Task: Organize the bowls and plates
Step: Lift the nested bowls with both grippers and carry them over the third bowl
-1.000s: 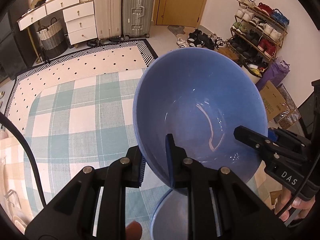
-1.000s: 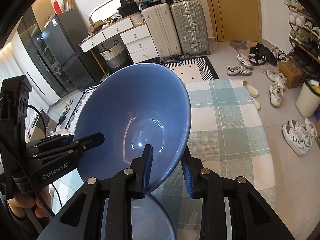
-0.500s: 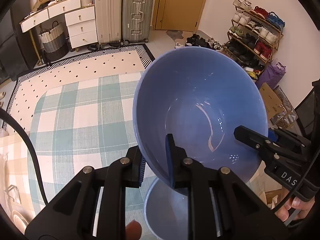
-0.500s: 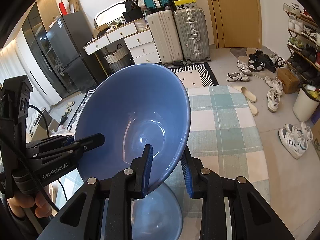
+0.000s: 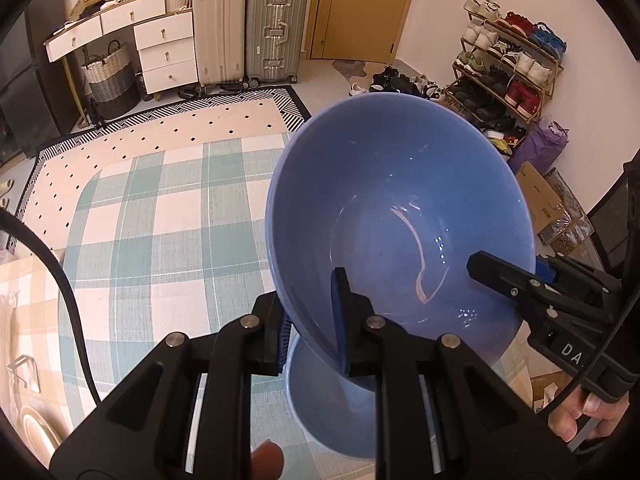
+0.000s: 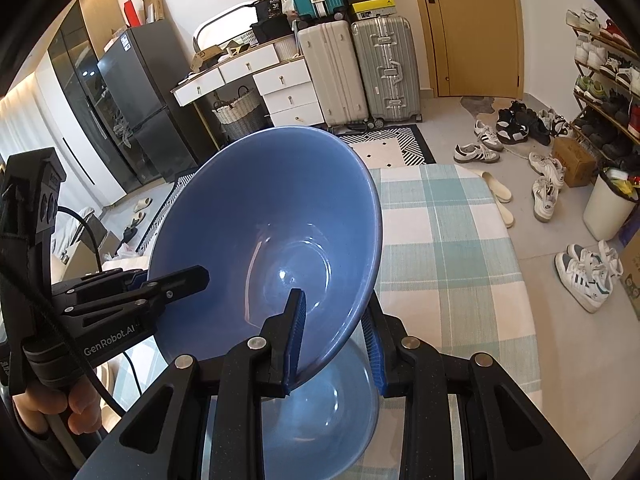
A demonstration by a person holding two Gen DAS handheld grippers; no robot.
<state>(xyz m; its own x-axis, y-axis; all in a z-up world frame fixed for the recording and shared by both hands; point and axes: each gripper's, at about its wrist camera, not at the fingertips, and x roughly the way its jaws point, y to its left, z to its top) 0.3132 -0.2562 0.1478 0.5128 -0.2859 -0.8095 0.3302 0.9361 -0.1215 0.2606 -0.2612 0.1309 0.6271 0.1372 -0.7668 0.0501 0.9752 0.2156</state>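
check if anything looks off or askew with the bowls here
Nothing looks spilled or broken. The large blue bowl is held tilted in the air, the left gripper and right gripper each shut on opposite sides of its rim. It looks empty. A second blue bowl sits upright below on the checked tablecloth.

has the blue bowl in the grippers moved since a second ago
Yes. The held blue bowl has risen: more of the second bowl on the checked tablecloth under it now shows in the left wrist view.
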